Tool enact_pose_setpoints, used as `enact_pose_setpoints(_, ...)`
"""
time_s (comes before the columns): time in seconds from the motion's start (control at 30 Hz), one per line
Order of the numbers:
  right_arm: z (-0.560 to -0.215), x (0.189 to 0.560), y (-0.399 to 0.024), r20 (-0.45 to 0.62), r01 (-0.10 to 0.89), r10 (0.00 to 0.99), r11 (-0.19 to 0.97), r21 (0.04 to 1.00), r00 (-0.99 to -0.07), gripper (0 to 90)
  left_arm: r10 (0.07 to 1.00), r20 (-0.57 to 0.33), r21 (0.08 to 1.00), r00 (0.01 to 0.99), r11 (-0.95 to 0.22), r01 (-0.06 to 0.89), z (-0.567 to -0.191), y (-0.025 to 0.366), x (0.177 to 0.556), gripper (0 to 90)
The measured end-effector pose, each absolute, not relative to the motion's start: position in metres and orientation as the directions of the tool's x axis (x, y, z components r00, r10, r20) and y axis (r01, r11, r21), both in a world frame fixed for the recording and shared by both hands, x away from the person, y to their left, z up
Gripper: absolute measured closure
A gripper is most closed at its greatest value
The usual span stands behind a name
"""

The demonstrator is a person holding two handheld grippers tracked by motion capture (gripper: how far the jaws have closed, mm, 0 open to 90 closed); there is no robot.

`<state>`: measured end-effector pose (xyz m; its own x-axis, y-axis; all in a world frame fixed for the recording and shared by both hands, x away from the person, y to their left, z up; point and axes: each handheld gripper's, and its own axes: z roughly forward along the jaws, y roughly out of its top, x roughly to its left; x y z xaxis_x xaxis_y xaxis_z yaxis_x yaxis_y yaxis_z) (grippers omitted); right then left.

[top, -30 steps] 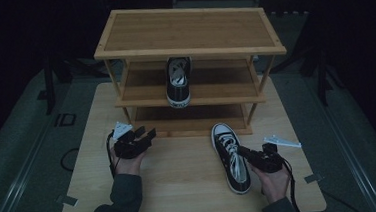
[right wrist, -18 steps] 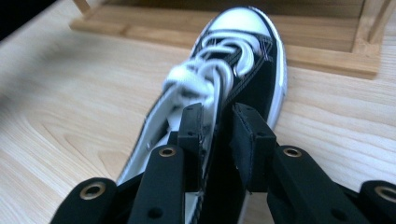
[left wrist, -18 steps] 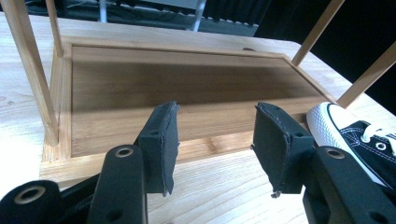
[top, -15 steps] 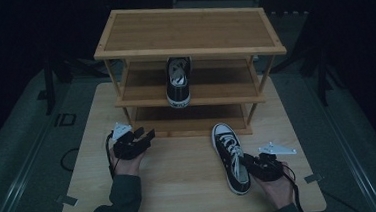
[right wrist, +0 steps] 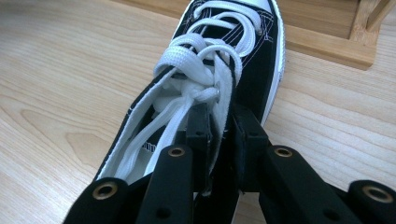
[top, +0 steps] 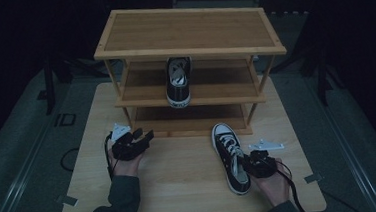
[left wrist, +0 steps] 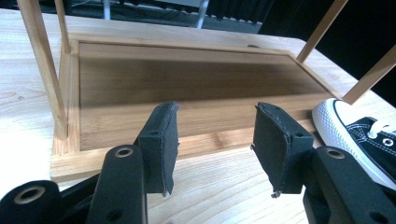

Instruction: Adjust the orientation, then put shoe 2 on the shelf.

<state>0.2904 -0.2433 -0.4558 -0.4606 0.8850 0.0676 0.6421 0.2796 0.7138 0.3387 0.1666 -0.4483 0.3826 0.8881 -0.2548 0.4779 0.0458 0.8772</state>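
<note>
Wooden table [top: 181, 186], sneaker's [right wrist: 219, 60] side wall between right tongs [right wrist: 219, 135]

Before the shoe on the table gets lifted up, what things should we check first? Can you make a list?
1. Grip on the shoe: the right gripper has its jaws pinched on the side wall of the black sneaker, one inside, one outside. Having just closed a little, ok.
2. Laces: the white laces lie right by the jaws; whether one is caught, cannot tell.
3. Shoe still on the table: ok.
4. Free space on the rack: the bottom shelf has nothing on it, ok.
5. Middle shelf already holds the other sneaker, with room beside it: ok.
6. Left gripper open, holding nothing, apart from the shoe: ok.
</note>
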Motion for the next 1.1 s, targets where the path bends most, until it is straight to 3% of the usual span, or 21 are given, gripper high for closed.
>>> enact_pose_setpoints(0.2, -0.454, 0.293, -0.241, 0.079, 0.672, 0.894, 0.271, 0.689, -0.441, 88.1, 0.889, -0.252, 0.874, 0.381, 0.041, 0.484, -0.450, 0.167, 0.339, 50.7)
enact_pose_setpoints(0.43, -0.457, 0.295, -0.257, 0.244, 0.704, 0.879, 0.133, 0.697, -0.409, 88.6, 0.888, -0.255, 0.871, 0.382, 0.040, 0.489, -0.452, 0.166, 0.341, 50.6)
enact_pose_setpoints(1.1, -0.454, 0.289, -0.265, 0.358, 0.677, 0.856, -0.012, 0.736, -0.374, 88.9, 0.888, -0.254, 0.871, 0.384, 0.038, 0.490, -0.452, 0.165, 0.341, 50.2)
